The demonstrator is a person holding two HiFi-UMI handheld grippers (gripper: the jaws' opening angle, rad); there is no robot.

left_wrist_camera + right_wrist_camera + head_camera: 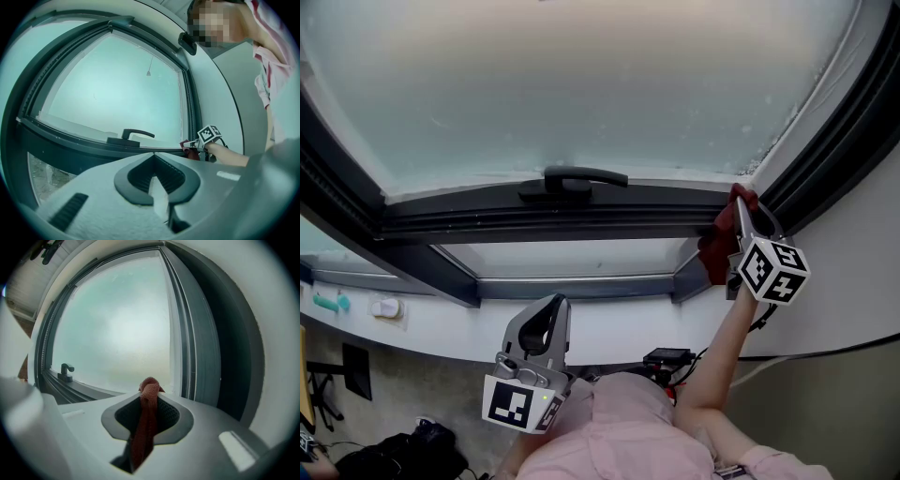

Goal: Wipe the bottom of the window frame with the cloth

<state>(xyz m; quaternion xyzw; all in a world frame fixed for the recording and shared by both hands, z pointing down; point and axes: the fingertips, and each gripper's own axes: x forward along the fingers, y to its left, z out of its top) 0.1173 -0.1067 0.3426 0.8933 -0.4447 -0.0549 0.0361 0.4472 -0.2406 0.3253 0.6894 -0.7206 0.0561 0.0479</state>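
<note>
A dark red cloth (pixel 719 242) is pinched in my right gripper (pixel 740 201), which is shut on it at the right end of the window's bottom frame (pixel 487 223), in the corner by the side frame. In the right gripper view the cloth (pixel 146 416) runs up between the jaws and bunches at the tips of the right gripper (pixel 149 389). My left gripper (pixel 551 307) hangs low in front of the sill, shut with nothing in it. In the left gripper view, the left gripper (pixel 154 158) points at the window, with the cloth (pixel 189 149) far off to the right.
A black window handle (pixel 573 179) sits mid-frame on the bottom rail. The white sill (pixel 441 328) below holds a teal item (pixel 331 302) and a small white object (pixel 386 307). A white wall (pixel 853 272) borders the right. Black gear (pixel 403 452) lies on the floor.
</note>
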